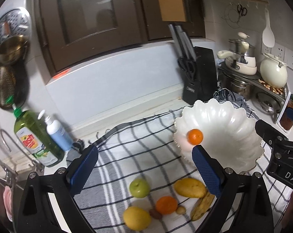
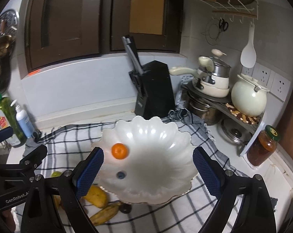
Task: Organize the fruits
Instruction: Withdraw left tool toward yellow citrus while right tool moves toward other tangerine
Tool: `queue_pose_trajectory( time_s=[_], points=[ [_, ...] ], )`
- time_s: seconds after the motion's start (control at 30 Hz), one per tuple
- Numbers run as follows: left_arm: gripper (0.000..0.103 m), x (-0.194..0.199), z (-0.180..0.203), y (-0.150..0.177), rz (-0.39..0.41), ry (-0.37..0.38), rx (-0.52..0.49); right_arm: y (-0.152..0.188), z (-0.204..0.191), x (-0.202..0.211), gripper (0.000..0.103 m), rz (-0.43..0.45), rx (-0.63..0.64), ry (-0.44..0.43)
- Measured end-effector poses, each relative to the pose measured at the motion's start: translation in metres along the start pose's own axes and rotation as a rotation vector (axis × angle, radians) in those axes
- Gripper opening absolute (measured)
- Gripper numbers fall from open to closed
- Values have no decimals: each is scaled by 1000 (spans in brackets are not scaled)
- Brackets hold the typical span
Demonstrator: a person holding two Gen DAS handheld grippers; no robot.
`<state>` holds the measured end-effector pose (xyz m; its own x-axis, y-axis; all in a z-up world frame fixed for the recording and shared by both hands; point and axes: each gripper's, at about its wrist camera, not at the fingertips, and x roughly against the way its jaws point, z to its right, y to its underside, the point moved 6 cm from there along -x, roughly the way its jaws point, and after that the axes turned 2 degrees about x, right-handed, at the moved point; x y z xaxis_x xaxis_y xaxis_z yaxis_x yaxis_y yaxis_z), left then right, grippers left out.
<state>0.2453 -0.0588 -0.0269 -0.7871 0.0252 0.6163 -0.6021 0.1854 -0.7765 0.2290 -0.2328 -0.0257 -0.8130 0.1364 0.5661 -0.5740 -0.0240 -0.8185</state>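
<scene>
Kitchen counter, checked cloth (image 1: 127, 141) spread over it under a dark-framed window. White scalloped bowl (image 2: 165, 136) sits on the cloth at its right side; it holds one small orange (image 2: 119, 151) on the left inner slope and a small dark blue berry (image 2: 120, 174) lower down toward the bowl's middle. Rest of the fruit lies loose on the cloth near you, left of the bowl: green apple (image 1: 139, 187), mango (image 1: 190, 187), second orange (image 1: 166, 205), lemon (image 1: 137, 220), banana with brown patches (image 1: 202, 205), plus two small brownish fruits either side of that orange, type unclear. Your left gripper (image 1: 144, 169) is spread wide, nothing between the pads, hanging above the loose fruit. Your right gripper (image 2: 148, 169) is also spread wide and empty, hanging over the near rim of the bowl, neither pad touching it. Further out: black knife block (image 2: 156, 89) behind the bowl, cream pots on a metal rack (image 2: 243, 114) to the right, jar of red sauce (image 2: 263, 147) by the rack, green dish soap bottle (image 1: 36, 136) and a white-and-blue pump bottle (image 1: 58, 134) at the far left.
</scene>
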Motion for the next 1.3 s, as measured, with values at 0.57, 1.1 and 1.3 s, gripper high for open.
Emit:
queue_pose_trajectory(
  time_s=[0.57, 1.1, 1.3],
  points=[
    [99, 12, -50, 45, -18, -43, 76, 25, -55, 10, 94, -22, 31, -63],
    [99, -14, -58, 96, -79, -20, 106, 65, -78, -11, 94, -88, 38, -81],
    [99, -26, -55, 114, -110, -11, 113, 80, -81, -21, 94, -112, 45, -79]
  ],
)
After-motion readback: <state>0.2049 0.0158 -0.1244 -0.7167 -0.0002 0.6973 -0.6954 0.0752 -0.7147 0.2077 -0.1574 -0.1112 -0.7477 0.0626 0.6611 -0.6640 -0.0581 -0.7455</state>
